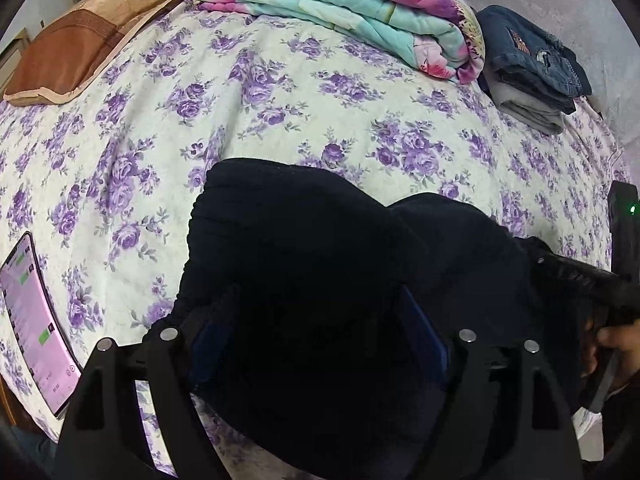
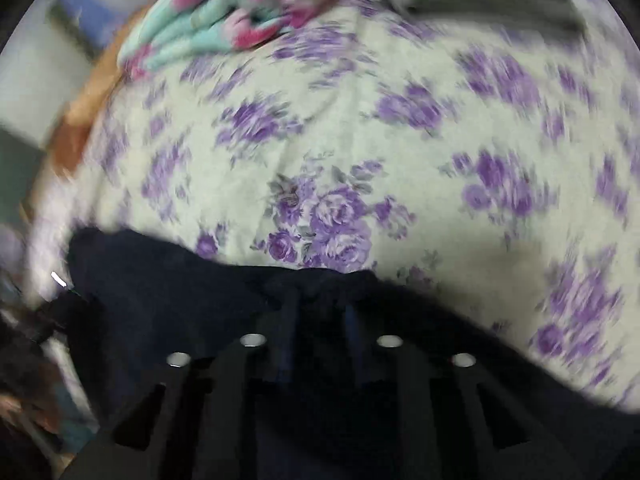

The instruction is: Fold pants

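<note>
Dark pants [image 1: 320, 280] bunched on floral bedsheet [image 1: 280, 112] — long axis unclear; left gripper [image 1: 320, 344] wide around cloth, right gripper [image 2: 318, 320] narrow, pinching pants.

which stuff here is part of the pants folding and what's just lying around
Job:
dark pants
left tongs
right tongs
bed

Lying about:
phone
floral quilt
folded jeans
brown pillow
</note>
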`<state>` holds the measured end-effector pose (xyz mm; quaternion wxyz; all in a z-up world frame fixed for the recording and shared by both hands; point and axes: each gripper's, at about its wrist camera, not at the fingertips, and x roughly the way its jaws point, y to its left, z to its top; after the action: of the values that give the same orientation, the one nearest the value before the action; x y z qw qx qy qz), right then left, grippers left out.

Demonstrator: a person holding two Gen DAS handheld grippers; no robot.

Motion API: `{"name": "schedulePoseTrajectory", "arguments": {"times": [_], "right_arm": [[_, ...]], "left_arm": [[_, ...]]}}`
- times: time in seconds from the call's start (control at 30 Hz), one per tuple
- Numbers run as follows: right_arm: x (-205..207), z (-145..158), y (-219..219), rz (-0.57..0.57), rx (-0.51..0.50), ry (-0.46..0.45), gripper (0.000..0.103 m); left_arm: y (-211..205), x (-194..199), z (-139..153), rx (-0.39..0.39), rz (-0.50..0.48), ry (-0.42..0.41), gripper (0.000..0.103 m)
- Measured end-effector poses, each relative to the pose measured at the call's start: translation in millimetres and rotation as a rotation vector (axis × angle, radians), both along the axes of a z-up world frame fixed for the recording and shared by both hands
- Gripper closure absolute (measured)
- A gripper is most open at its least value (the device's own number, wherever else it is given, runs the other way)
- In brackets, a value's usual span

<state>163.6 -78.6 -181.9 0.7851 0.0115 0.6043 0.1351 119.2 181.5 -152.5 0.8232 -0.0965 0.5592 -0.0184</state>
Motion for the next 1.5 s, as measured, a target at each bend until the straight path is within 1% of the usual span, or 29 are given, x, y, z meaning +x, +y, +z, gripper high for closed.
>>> {"name": "schedulePoseTrajectory", "arguments": {"times": [0.07,0.13,0.2,0.27,0.3,0.4,0.47,0.5,0.53,0.57,0.63,0.7,0.77,0.8,0.87,0.9,0.93,0.97,1.03,1.07,1.13,1.17,1.2,1.23,1.27,1.33,1.4,1.47,1.5], "right_arm": [[1,12,-2,0.014,0.009,-0.028,0.093],[6,38,-26,-0.027,0.104,-0.073,0.094],[15,46,-45,-0.046,0.193,-0.063,0.094],[23,37,-41,-0.022,0.17,-0.054,0.094],[28,28,-42,-0.038,0.188,-0.028,0.094],[43,-12,-75,-0.188,0.396,0.111,0.094],[39,-18,-91,-0.227,0.469,0.117,0.094],[37,-14,-101,-0.253,0.457,0.101,0.093],[32,-7,-115,-0.302,0.402,0.061,0.09],[28,4,-140,-0.377,0.363,0.011,0.09],[19,24,-166,-0.417,0.329,-0.034,0.089],[10,46,-152,-0.299,0.274,-0.088,0.089],[0,54,-122,-0.144,0.173,-0.105,0.087],[-7,54,-103,-0.063,0.101,-0.118,0.081],[-19,44,-82,0.037,0.074,-0.09,0.082],[-23,35,-68,0.087,0.075,-0.061,0.085],[-26,29,-60,0.115,0.034,-0.06,0.085],[-30,23,-54,0.143,-0.055,-0.087,0.084],[-27,14,-53,0.139,-0.209,-0.139,0.072],[-22,12,-65,0.069,-0.342,-0.187,0.055],[-20,24,-95,-0.114,-0.462,-0.251,0.055],[-21,32,-110,-0.194,-0.425,-0.254,0.055],[-25,43,-126,-0.245,-0.27,-0.243,0.055],[-30,49,-131,-0.238,-0.118,-0.22,0.055],[-35,53,-127,-0.196,-0.009,-0.2,0.055],[-49,59,-104,-0.037,0.138,-0.171,0.055],[-49,48,-80,0.048,0.214,-0.098,0.055],[-40,25,-71,0.071,0.167,-0.027,0.059],[-32,12,-75,0.054,0.108,-0.014,0.085]], "left_arm": [[0,0,-1,-0.002,0.0,0.002,0.023],[1,1,-1,-0.011,-0.004,0.001,0.023],[3,0,-1,-0.035,-0.003,-0.005,0.023],[2,2,-3,-0.031,-0.007,-0.006,0.022],[1,3,-3,-0.027,-0.015,-0.007,0.021],[-5,5,-5,0.007,-0.047,-0.004,0.019],[-8,5,-6,0.03,-0.064,0.0,0.019],[-9,6,-5,0.038,-0.071,0.004,0.019],[-8,6,-5,0.036,-0.069,0.007,0.019],[-5,6,-3,0.019,-0.057,0.011,0.019],[0,5,1,-0.005,-0.024,0.014,0.019],[2,6,8,0.01,0.017,0.012,0.019],[4,8,16,0.003,0.041,-0.003,0.019],[6,11,20,-0.017,0.052,-0.012,0.019],[7,15,24,-0.022,0.06,-0.02,0.018],[7,20,23,-0.003,0.064,-0.016,0.016],[8,24,19,0.013,0.068,-0.006,0.015],[9,27,14,0.022,0.072,0.008,0.015],[10,33,2,0.043,0.086,0.037,0.015],[10,34,0,0.055,0.089,0.035,0.015],[8,33,1,0.076,0.086,0.033,0.015],[9,32,1,0.076,0.086,0.032,0.014],[10,31,2,0.075,0.091,0.033,0.015],[12,29,3,0.071,0.102,0.035,0.015],[15,28,5,0.058,0.112,0.033,0.015],[20,23,12,0.017,0.128,0.017,0.015],[22,20,17,-0.018,0.128,0.004,0.015],[20,20,15,-0.013,0.116,0.013,0.015],[18,22,10,0.025,0.106,0.029,0.015]]}}
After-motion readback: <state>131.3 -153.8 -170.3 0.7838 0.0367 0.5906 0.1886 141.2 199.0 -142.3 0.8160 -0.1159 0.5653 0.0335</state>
